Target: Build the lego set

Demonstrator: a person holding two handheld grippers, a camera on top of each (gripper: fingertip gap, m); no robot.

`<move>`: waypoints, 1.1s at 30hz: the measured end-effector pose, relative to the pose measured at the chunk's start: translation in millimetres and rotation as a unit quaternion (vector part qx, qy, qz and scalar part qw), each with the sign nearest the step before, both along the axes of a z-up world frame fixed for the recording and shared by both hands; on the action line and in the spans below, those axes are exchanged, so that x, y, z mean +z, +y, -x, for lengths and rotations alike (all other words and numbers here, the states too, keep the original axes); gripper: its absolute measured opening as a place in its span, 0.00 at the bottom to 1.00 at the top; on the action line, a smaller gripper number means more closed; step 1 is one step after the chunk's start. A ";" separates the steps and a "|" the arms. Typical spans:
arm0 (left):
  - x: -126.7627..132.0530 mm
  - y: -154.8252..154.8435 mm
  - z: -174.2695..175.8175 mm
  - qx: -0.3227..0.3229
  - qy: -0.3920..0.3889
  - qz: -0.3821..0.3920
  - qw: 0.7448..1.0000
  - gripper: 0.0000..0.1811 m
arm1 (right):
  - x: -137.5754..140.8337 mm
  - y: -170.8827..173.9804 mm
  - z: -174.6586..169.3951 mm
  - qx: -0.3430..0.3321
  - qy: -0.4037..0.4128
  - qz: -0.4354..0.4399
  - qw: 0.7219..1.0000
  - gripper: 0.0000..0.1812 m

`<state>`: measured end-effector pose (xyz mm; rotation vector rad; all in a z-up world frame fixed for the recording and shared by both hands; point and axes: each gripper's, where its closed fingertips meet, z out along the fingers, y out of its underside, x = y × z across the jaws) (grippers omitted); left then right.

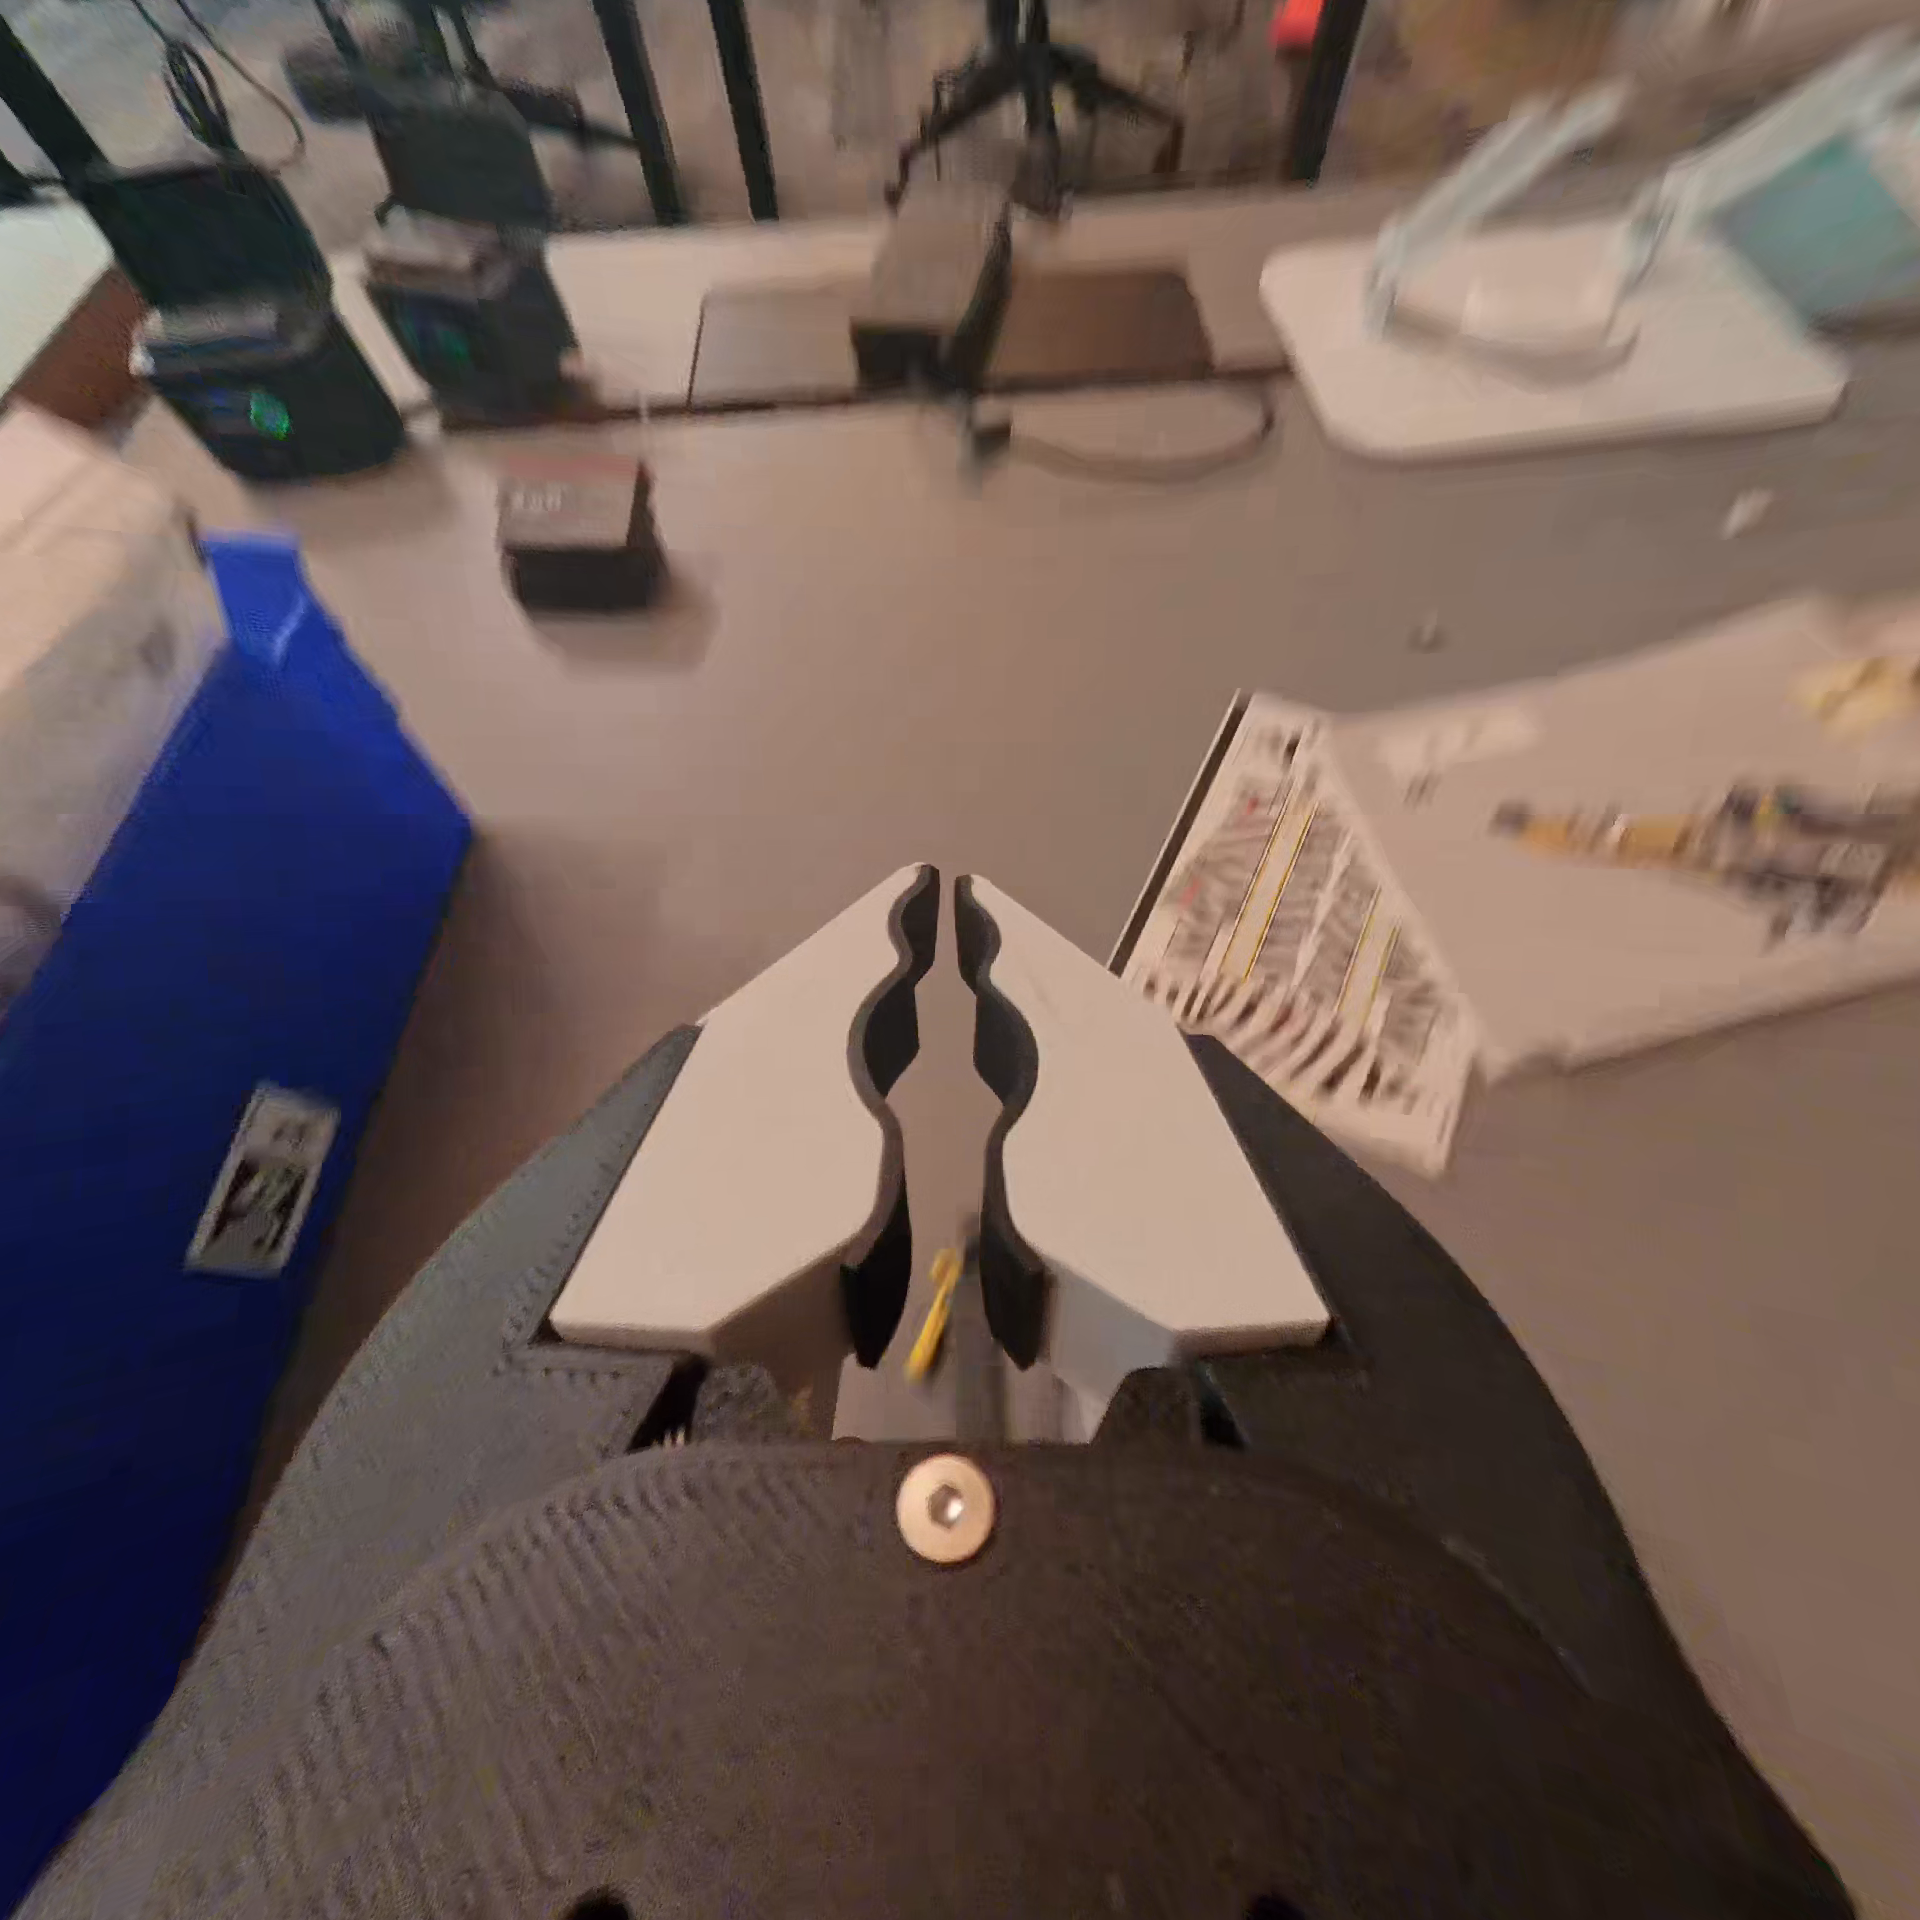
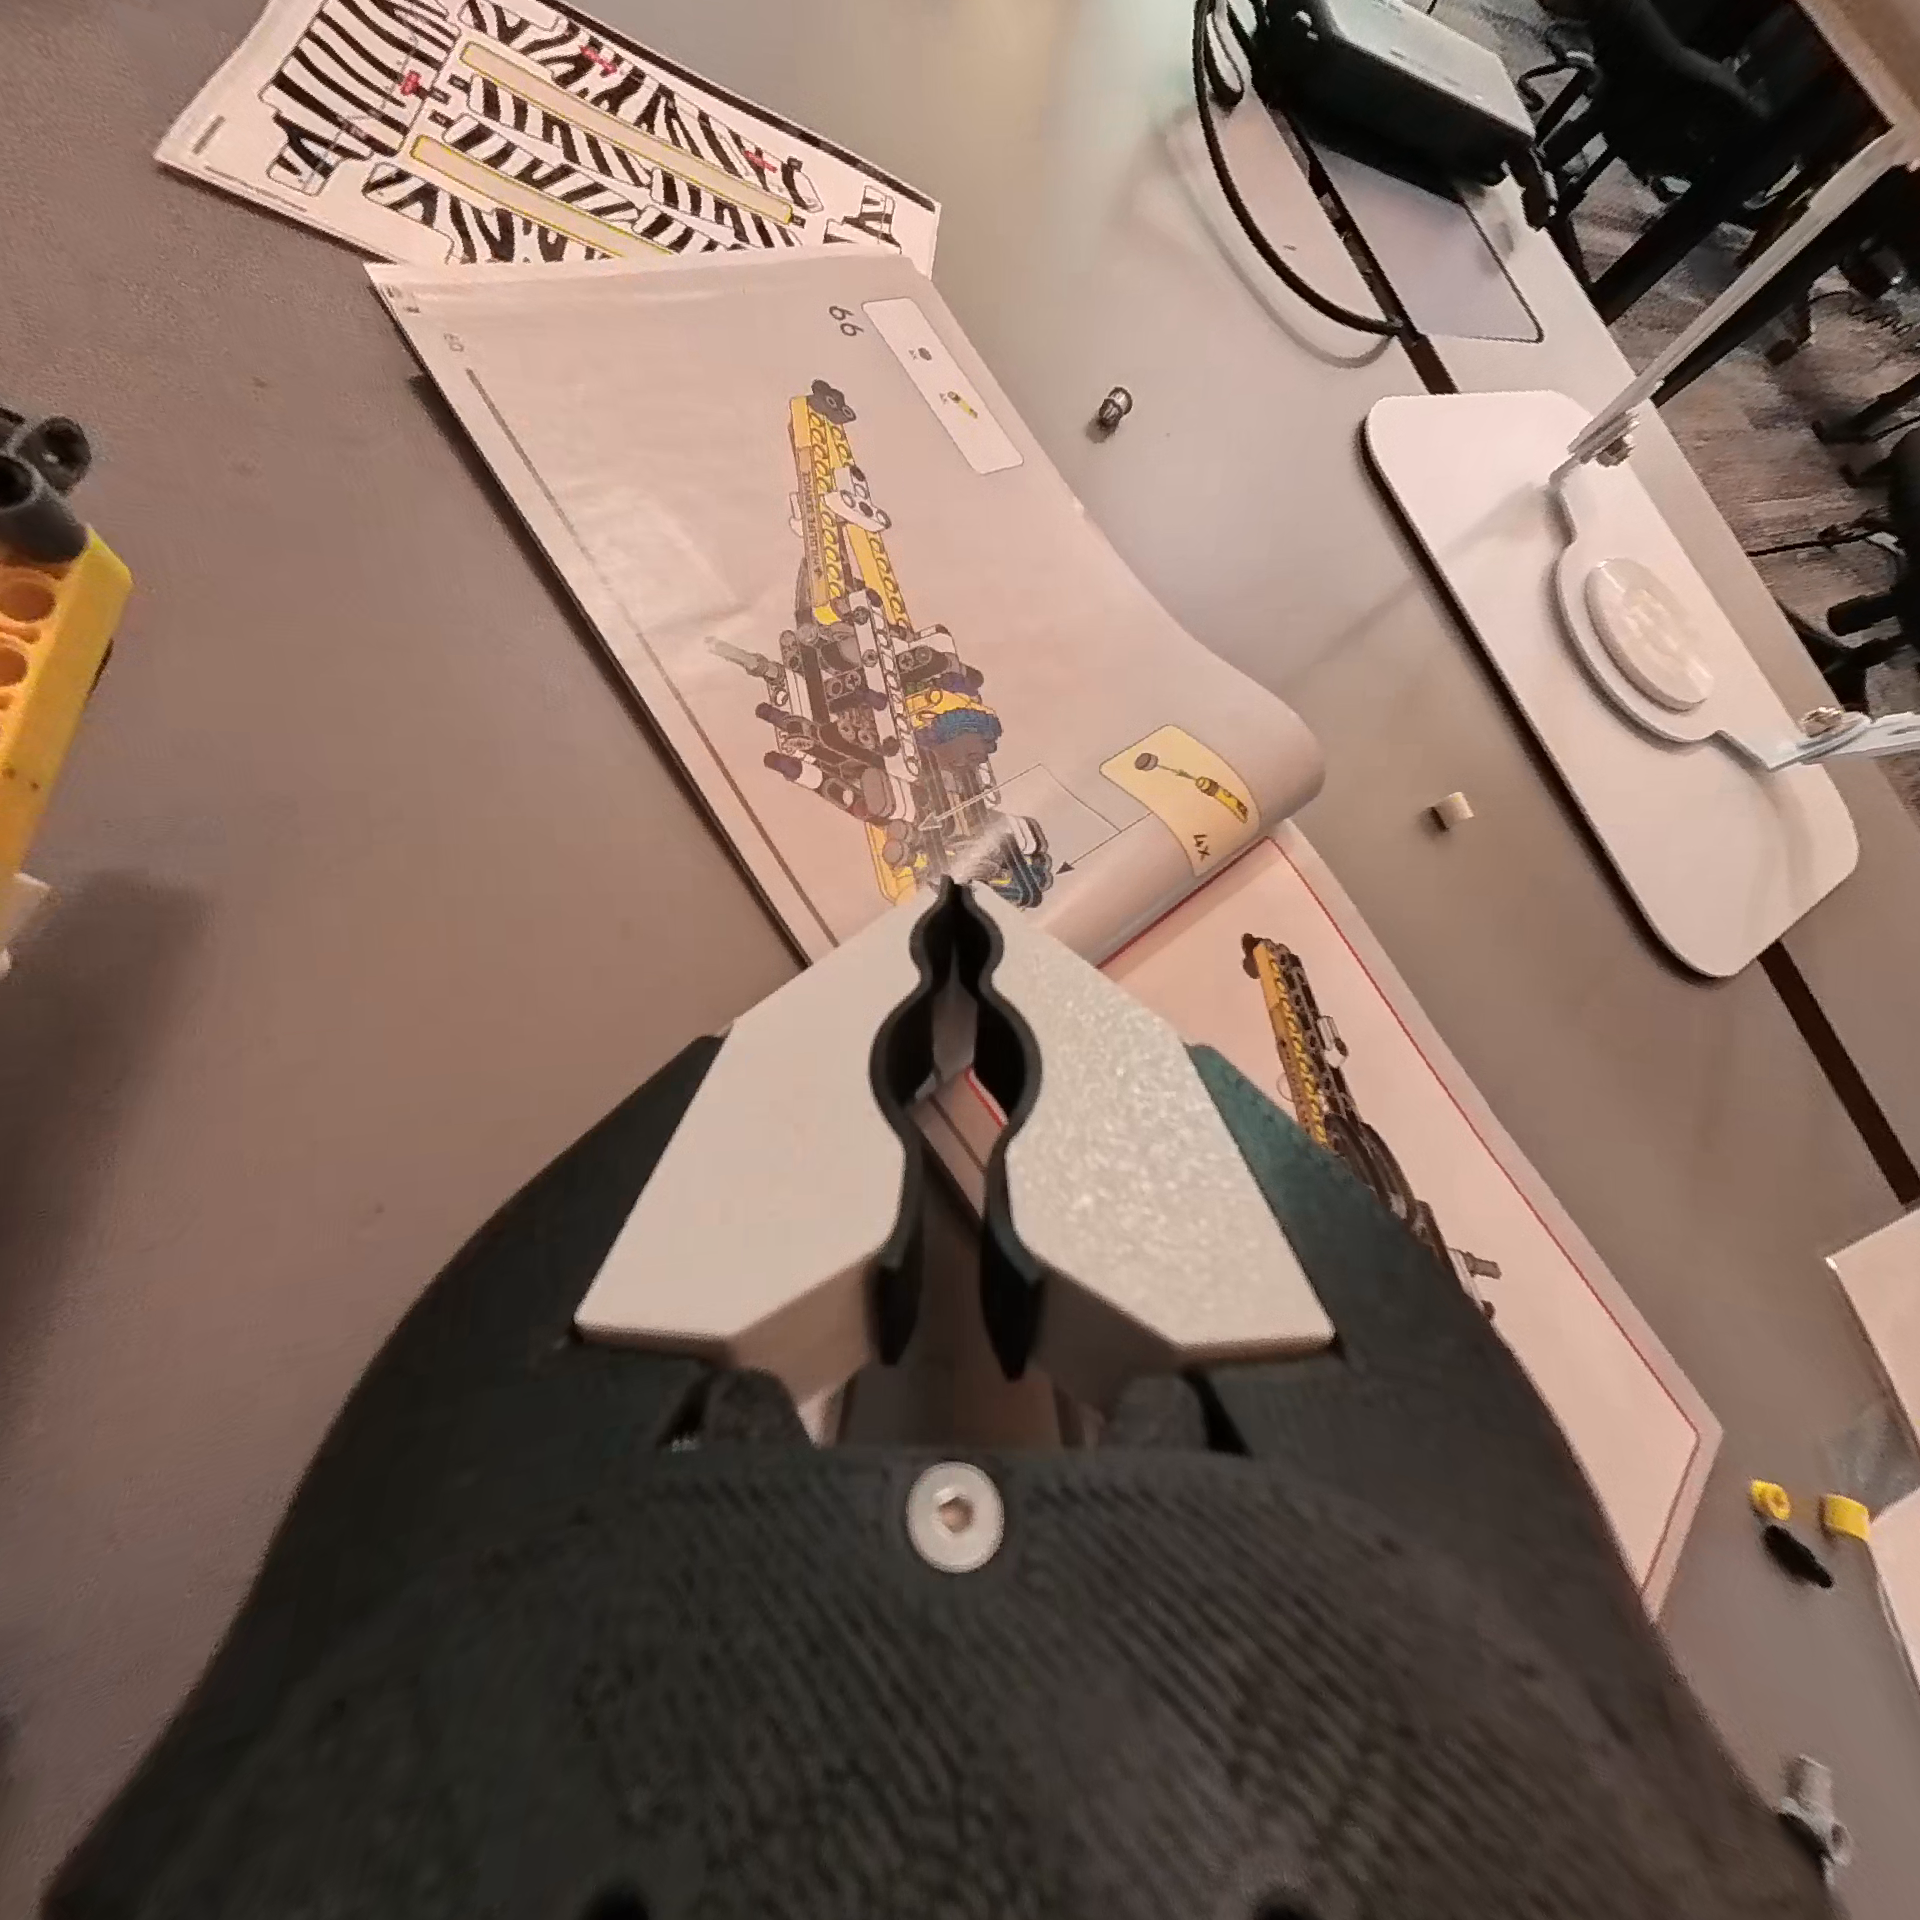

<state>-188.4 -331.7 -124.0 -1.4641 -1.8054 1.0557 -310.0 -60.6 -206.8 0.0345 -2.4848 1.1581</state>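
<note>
Right wrist view is showing the grey counter (image 2: 312,935) carrying an open instruction booklet (image 2: 790,582), with a zebra-striped sticker sheet (image 2: 540,135) lying just beyond it. A partly built yellow lego assembly (image 2: 47,665) with black pins is sitting at the far left edge, well apart from the booklet. The right gripper (image 2: 951,888) is hanging over the booklet's lower page, its jaws pressed together at the tips and holding nothing visible. Small loose pieces are lying near the booklet's right corner: two yellow bushes (image 2: 1808,1512) and a black pin (image 2: 1797,1553).

Left wrist view is blurring heavily; a blue bin (image 1: 208,987) is standing at the left, and the left gripper (image 1: 945,883) is hovering with its jaws nearly closed, a thin slit between the tips, nothing between them.

Judging by look, the lego parts are light, rigid, smooth plastic, likely to skid or pop out; the assembly is probably best pinched across its flat beam sides, the small pins across their middle.
</note>
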 end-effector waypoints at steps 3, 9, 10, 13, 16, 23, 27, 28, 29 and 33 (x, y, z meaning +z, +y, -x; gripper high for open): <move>-29.7 5.5 -38.0 -0.027 -0.036 -0.006 0.999 0.05 | -1.0 0.1 0.1 -0.001 0.008 -0.004 1.000 0.00; -68.8 23.7 -26.4 -0.042 -0.059 -0.064 0.995 0.12 | 5.7 0.3 -0.4 0.004 0.019 0.016 1.000 0.00; -72.8 29.5 -22.6 -0.050 -0.069 -0.076 0.993 0.14 | 7.3 0.5 -0.2 0.005 0.021 0.021 1.000 0.00; -84.3 28.1 -14.7 -0.033 -0.105 -0.056 0.992 0.12 | 9.2 1.4 1.9 0.004 0.025 0.027 0.999 0.00; -95.0 23.1 -14.6 -0.023 -0.143 -0.013 0.989 0.11 | 8.8 1.5 2.2 0.004 0.023 0.028 0.999 0.00; -95.6 28.2 -15.3 -0.043 -0.141 -0.024 0.989 0.05 | 6.6 1.5 2.7 0.005 0.026 0.023 0.999 0.00; -69.9 34.9 -11.0 -0.057 -0.071 -0.050 0.995 0.02 | 15.1 2.7 5.9 -0.002 0.032 0.048 0.998 0.00; -54.9 38.0 -9.4 -0.061 -0.034 -0.061 0.996 0.02 | 19.8 3.6 7.3 -0.005 0.034 0.061 0.998 0.00; -38.6 42.4 -8.9 -0.068 0.007 -0.079 0.995 0.02 | 25.6 4.8 8.5 -0.008 0.037 0.074 0.997 0.00; 21.0 76.1 -18.1 -0.115 0.152 -0.231 0.954 0.02 | 66.9 4.0 -3.5 0.002 0.056 0.150 0.987 0.00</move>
